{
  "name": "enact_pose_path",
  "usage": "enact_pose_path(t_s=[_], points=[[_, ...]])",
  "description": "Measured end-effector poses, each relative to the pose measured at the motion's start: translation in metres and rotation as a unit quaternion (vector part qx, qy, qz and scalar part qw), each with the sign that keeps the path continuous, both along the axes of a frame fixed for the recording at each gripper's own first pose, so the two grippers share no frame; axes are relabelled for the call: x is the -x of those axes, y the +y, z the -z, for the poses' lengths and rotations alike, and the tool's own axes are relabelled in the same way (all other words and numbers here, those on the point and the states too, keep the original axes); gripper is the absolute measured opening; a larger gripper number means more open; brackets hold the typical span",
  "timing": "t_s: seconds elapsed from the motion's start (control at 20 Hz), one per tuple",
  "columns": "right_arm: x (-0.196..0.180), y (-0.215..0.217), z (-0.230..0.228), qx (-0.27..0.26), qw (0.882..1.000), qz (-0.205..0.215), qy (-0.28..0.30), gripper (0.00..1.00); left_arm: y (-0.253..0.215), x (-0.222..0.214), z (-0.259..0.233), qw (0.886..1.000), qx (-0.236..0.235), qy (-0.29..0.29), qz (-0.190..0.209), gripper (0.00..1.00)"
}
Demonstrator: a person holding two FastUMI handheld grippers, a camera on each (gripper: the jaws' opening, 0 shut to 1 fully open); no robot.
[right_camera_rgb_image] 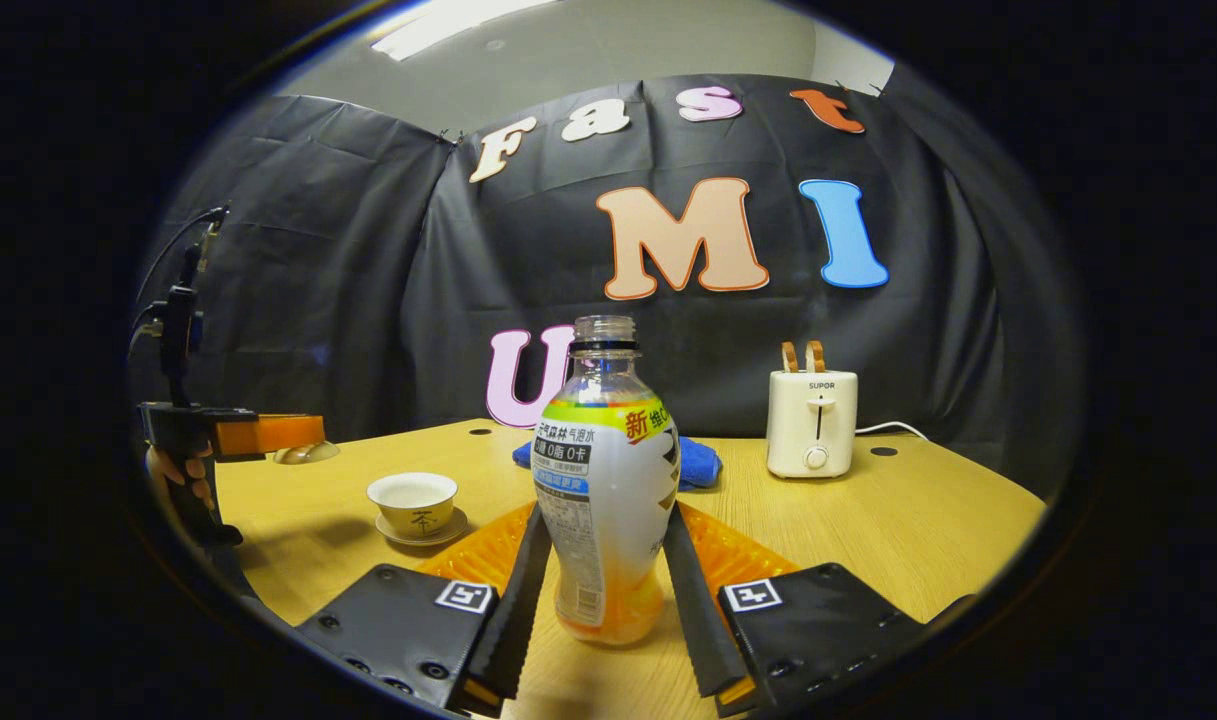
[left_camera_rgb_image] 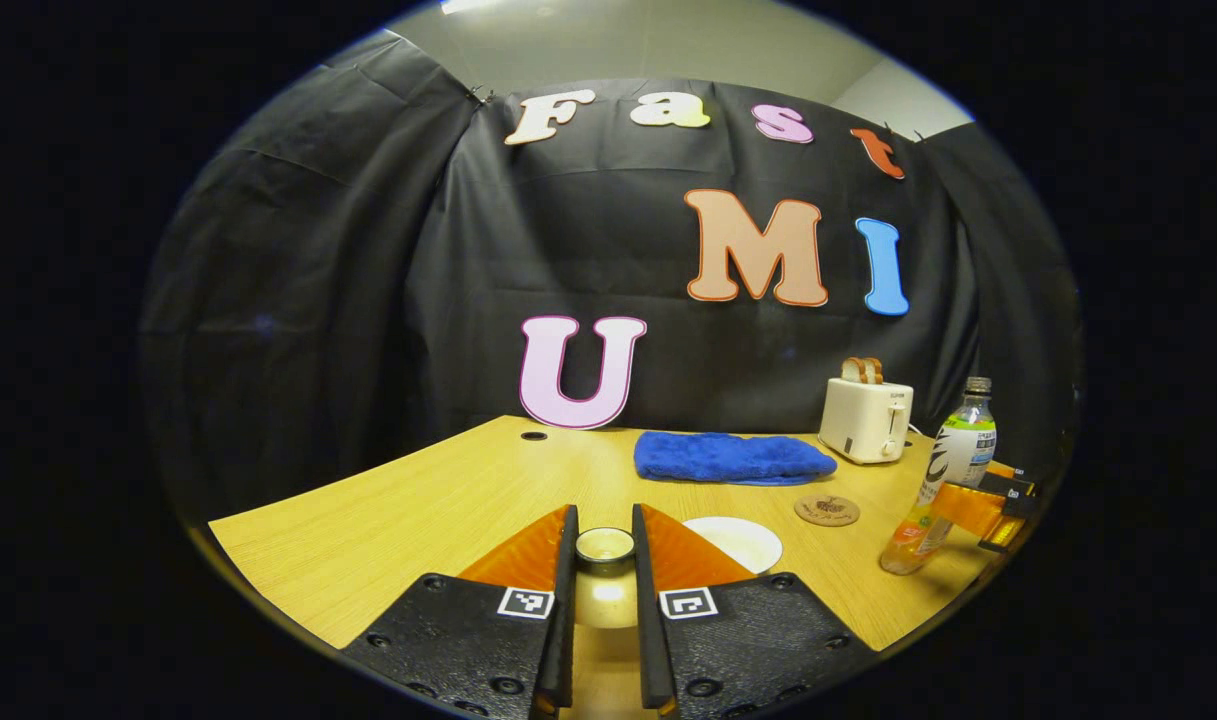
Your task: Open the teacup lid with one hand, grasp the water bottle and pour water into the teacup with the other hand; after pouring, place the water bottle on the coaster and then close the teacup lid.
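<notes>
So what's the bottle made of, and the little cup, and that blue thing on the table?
The clear drink bottle with a printed label looks like thin glossy plastic: you can see through its neck. The small cream teacup on its saucer looks like glazed ceramic, smooth and shiny. The folded blue cloth looks like soft, fuzzy towel fabric, matte and rumpled.

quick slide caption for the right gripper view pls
Right gripper closed on the uncapped water bottle, open teacup on its saucer to the left, toaster at the back.
</notes>
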State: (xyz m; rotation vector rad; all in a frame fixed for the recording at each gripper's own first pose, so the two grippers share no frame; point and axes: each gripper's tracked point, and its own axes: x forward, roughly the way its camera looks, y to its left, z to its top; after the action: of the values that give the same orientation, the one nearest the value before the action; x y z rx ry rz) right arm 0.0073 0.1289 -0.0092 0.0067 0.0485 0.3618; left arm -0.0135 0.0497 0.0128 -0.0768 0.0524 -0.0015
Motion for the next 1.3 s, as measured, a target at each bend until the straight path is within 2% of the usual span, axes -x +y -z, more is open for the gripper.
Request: enact_pose_path(t_s=[0.15, 0.4, 0.55, 0.8, 1.1, 1.25, 1.3], points=[[-0.003, -0.003, 0.0, -0.002, 1.0, 0.008, 0.001, 0.56, -0.001, 0.0, -0.001, 1.0, 0.004, -0.001, 0.001, 0.24], [-0.006, 0.001, -0.002, 0.005, 1.0, 0.004, -0.002, 0.57, 0.002, 0.002, -0.005, 1.0, 0.001, -0.005, 0.0, 0.24], [-0.011, 0.004, -0.005, 0.037, 0.999, 0.004, -0.011, 0.55, 0.006, 0.004, -0.009, 1.0, 0.003, -0.011, -0.003, 0.24], [-0.022, 0.013, -0.026, 0.084, 0.996, 0.003, -0.043, 0.57, 0.014, 0.004, -0.015, 1.0, 0.005, -0.018, -0.008, 0.24], [-0.035, 0.033, -0.036, 0.199, 0.976, 0.0, -0.094, 0.57, 0.023, 0.005, -0.018, 1.0, 0.002, -0.025, -0.011, 0.23], [-0.036, 0.054, -0.029, 0.271, 0.955, -0.017, -0.12, 0.56, 0.026, 0.007, -0.017, 1.0, 0.001, -0.026, -0.011, 0.24], [-0.036, 0.059, -0.024, 0.291, 0.948, -0.022, -0.126, 0.6, 0.028, 0.007, -0.017, 1.0, 0.001, -0.027, -0.012, 0.24]])
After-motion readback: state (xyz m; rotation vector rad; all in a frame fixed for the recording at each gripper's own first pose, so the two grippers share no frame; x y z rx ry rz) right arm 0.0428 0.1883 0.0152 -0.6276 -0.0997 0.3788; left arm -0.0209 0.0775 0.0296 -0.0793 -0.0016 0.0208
